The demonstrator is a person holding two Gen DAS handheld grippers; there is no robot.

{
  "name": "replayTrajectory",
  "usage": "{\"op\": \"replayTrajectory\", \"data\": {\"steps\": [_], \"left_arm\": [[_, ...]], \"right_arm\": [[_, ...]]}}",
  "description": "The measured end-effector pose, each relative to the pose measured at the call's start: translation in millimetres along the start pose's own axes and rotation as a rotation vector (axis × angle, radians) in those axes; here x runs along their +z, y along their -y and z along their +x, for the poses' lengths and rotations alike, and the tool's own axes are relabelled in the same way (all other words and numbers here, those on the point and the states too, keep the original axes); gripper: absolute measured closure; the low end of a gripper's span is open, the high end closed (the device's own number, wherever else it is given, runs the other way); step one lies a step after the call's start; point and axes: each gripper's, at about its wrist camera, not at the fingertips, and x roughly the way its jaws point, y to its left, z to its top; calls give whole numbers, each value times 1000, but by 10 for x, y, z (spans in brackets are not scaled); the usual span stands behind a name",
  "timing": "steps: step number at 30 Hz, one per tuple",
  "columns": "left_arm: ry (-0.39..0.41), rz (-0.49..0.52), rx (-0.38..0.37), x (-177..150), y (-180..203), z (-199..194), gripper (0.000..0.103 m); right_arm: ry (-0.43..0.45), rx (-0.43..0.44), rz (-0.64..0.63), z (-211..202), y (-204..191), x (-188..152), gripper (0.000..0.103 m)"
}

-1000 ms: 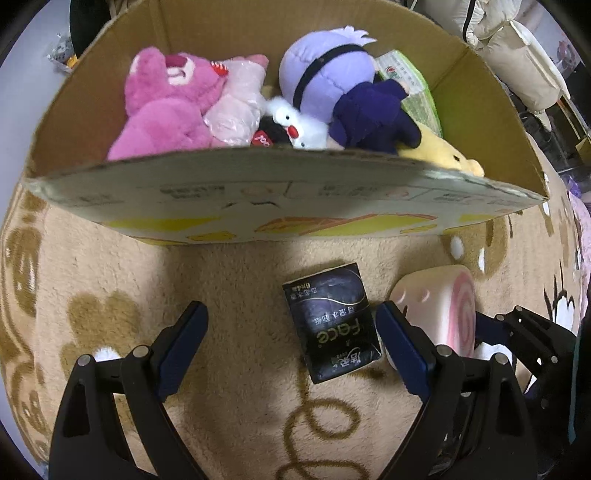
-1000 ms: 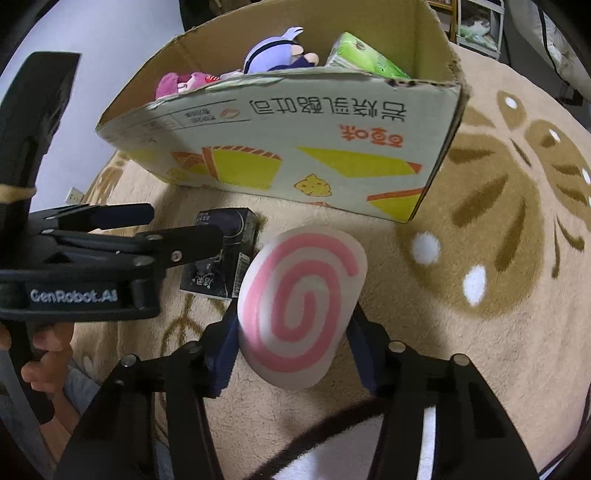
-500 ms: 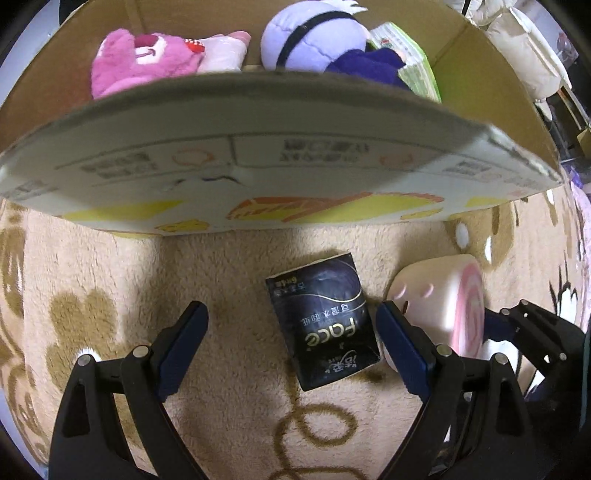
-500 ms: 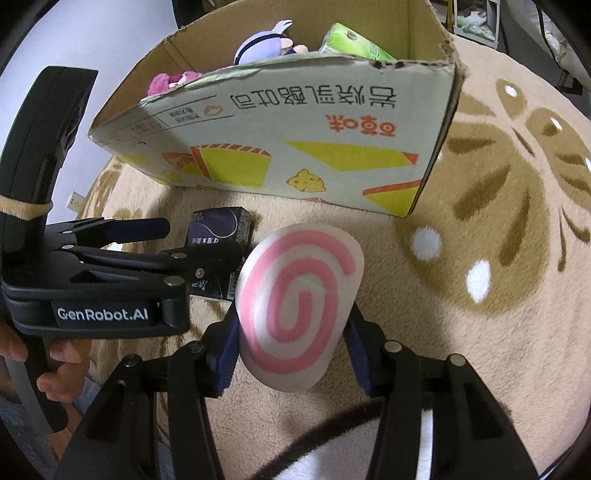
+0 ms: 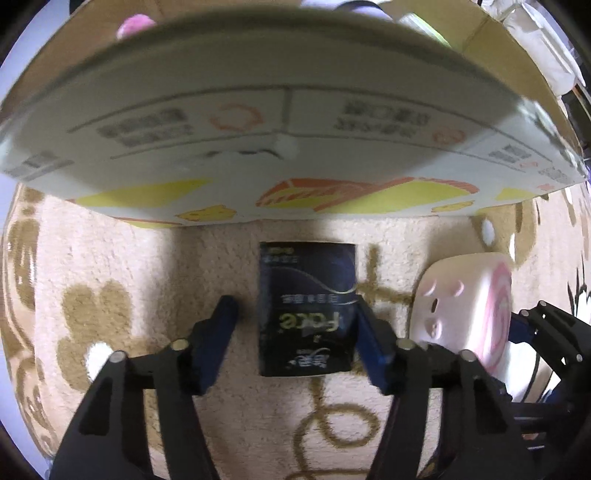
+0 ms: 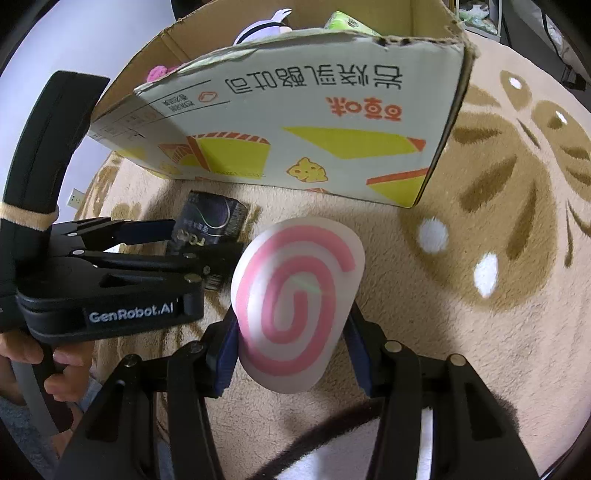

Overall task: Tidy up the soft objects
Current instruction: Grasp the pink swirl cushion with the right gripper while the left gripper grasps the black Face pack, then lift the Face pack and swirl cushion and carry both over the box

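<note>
A black tissue pack [image 5: 308,308] lies on the beige rug just before the cardboard box [image 5: 258,122]. My left gripper [image 5: 295,325] is low over it, jaws open and straddling the pack, the right finger touching its edge. It also shows in the right wrist view [image 6: 210,225]. My right gripper [image 6: 291,343] is shut on a white cushion with a pink spiral [image 6: 295,310], held above the rug to the right of the pack. The cushion also shows in the left wrist view [image 5: 465,306]. Plush toys [image 6: 258,29] peek over the box rim.
The box wall [image 6: 314,122] stands close ahead of both grippers. The patterned rug [image 6: 498,240] stretches to the right. A green tissue pack [image 6: 347,22] lies inside the box. The person's hand [image 6: 55,373] holds the left gripper.
My left gripper has dropped and moved forward onto the black tissue pack, and its jaws have narrowed around it. The right gripper holds the spiral cushion almost still.
</note>
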Motion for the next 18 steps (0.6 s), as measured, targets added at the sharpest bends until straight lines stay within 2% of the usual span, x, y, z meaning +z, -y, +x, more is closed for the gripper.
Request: {"op": "replayTrajectory", "data": {"steps": [2, 6, 12, 14, 18], "left_arm": [[9, -7, 7, -27, -38, -11, 59], [26, -10, 1, -74, -95, -81, 59], [51, 22, 20, -297, -75, -205, 59], [73, 13, 32, -377, -79, -273, 59], [133, -5, 73, -507, -7, -447, 59]], "right_arm": [[6, 0, -4, 2, -8, 3, 49], [17, -8, -14, -15, -29, -37, 51], [42, -24, -20, -83, -80, -91, 64], [43, -35, -24, -113, -100, -115, 68], [67, -51, -22, -214, -115, -145, 68]]}}
